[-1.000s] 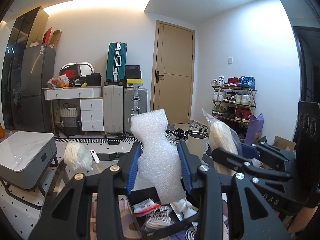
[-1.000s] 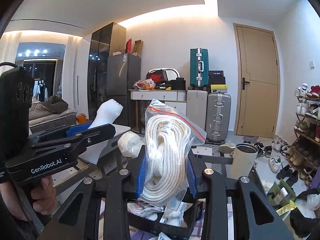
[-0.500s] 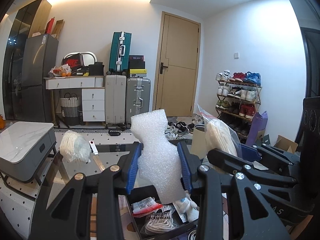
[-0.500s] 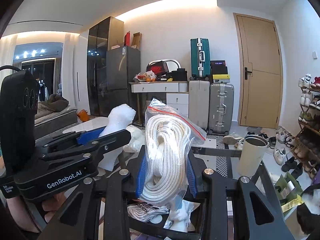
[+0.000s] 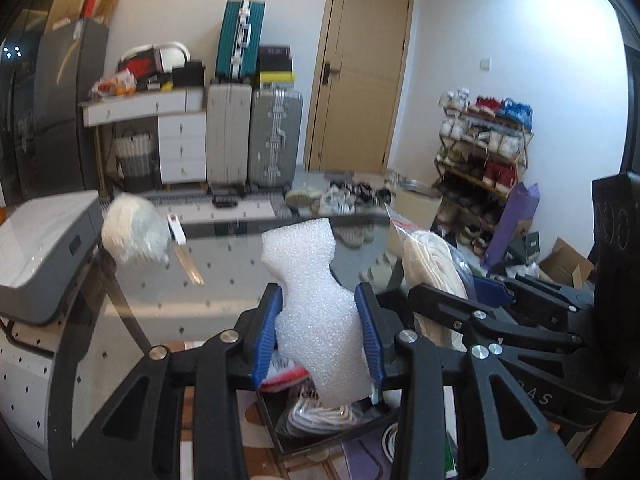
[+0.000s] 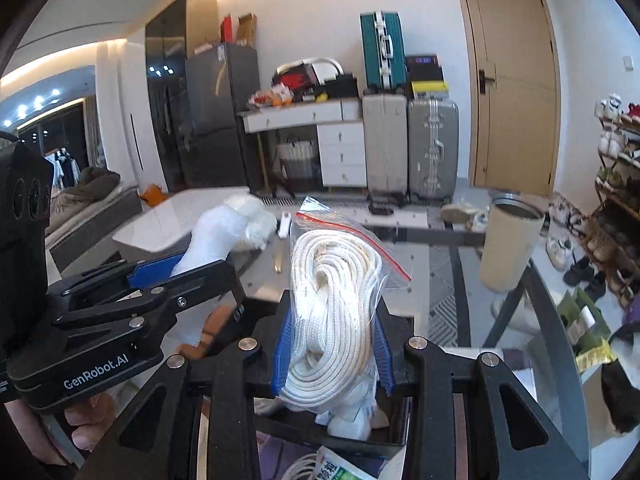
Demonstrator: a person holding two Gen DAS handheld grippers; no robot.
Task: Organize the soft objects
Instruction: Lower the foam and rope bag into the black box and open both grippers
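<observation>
My left gripper is shut on an upright piece of white foam wrap, its blue pads pressing both sides. My right gripper is shut on a clear zip bag of white rope. Both hang above a black box holding more bagged white cord. From the left wrist view the right gripper shows at the right with its rope bag. Seen from the right wrist, the left gripper and its foam are at the left.
A glass table lies ahead with another white rope bundle and a small knife on it. A tan cylinder bin stands at the right edge. A grey marble side table is left; shoes and a shoe rack are right.
Both grippers have sunk and tipped downward while keeping their loads. The glass table and black box now fill more of each view, and the ceiling has slid out of the left wrist view.
</observation>
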